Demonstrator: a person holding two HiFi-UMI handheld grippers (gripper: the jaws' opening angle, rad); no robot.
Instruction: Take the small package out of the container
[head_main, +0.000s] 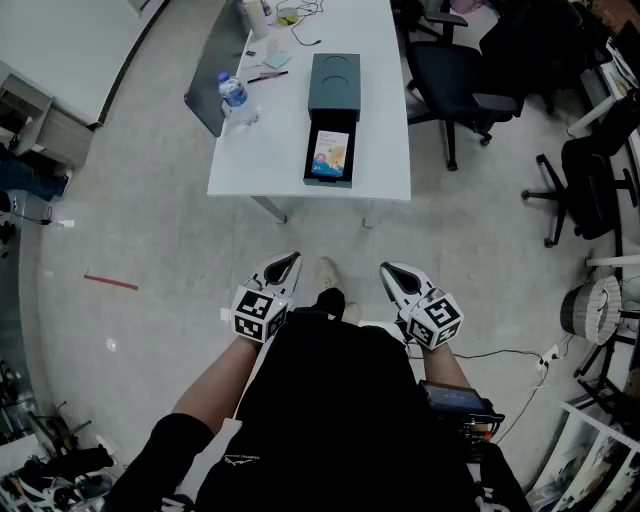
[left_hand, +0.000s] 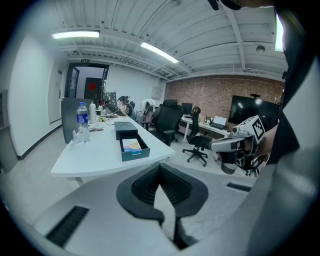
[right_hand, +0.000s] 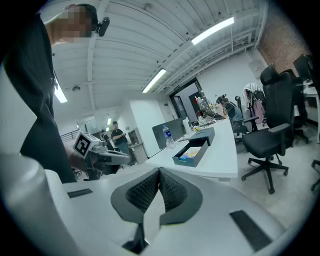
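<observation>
Standing back from the white table (head_main: 290, 150), the person holds both grippers low in front of the body, well short of the table's near edge. The left gripper (head_main: 285, 265) has its jaws pressed together with nothing between them; its own view shows the ribbed pads meeting along one line. The right gripper (head_main: 395, 275) is closed in the same way and is also empty, and both point toward the table and somewhat downward.

The container (head_main: 333, 100), a dark teal box, sits on the table toward its right side. Its drawer is slid out toward the table's near edge. The small package (head_main: 331, 152) lies flat inside that open drawer (a light, colourful printed face turned up), and neither gripper is anywhere near it.

A water bottle (head_main: 234, 98) stands upright at the table's left edge, level with the container. Pens and small notes (head_main: 272, 68) lie further back on the table. A black office chair (head_main: 455, 80) stands just beside the table's right edge.
</observation>
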